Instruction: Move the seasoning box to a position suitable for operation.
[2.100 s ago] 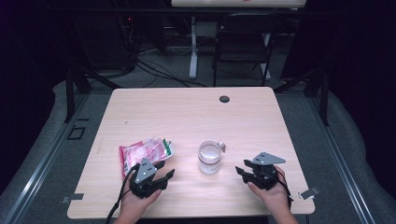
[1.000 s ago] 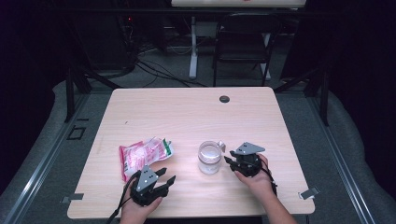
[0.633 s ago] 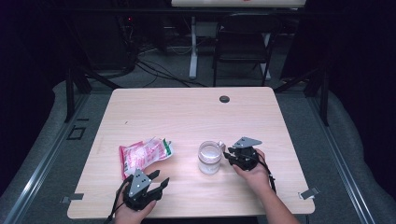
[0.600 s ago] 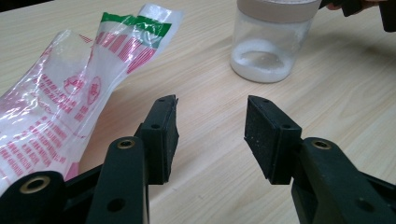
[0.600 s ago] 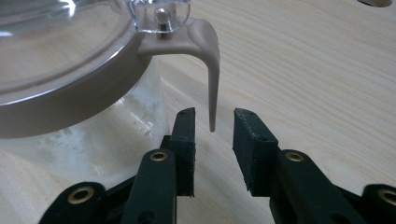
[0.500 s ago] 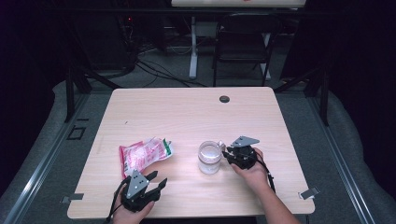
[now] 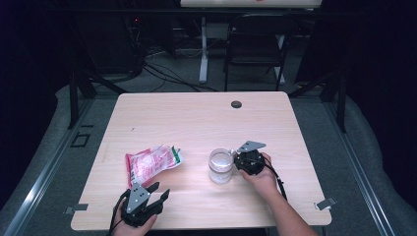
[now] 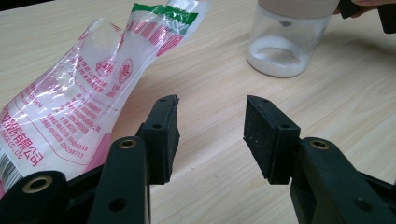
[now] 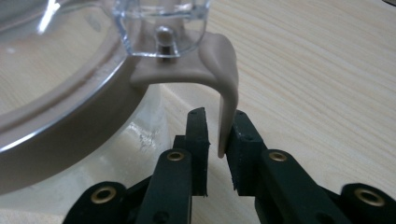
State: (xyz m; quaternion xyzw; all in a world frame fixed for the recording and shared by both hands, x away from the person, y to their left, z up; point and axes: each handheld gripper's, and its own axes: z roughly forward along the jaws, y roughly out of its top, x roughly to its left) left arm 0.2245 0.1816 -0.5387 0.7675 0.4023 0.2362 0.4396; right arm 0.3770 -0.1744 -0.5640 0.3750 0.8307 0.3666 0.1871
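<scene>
Left gripper (image 7: 156,197) sits at the near table edge in the high view, jaws spread, nothing between them. Plastic bag (image 7: 151,163), pink and white print with a green strip at one end, lies flat just ahead of it and a bit to its left. In the left gripper view the bag (image 8: 79,102) runs up the left side past the left pad, close to it but contact not clear; bare table (image 8: 215,93) shows through the gap between the pads.

Clear jar (image 7: 221,166) stands upright on the table between the two grippers, well ahead and to the right of the left one, right against the right gripper (image 7: 241,162). Right hand (image 7: 263,177) holds that gripper pointed at the jar's side.

Right gripper view: jaws have just been closing, now nearly together with the beige latch tab (image 9: 228,102) of the jar lid between the pads. Right pad looks to be touching the tab, a thin gap shows on the left pad side, so a full pinch can't be confirmed. The tab hangs down from the beige lid rim (image 9: 70,126), under a clear hinge piece.

The left gripper view shows white powder (image 8: 275,53) in the jar bottom. The high view alone gives both hands and the whole table layout; the tab is too small to make out there.
</scene>
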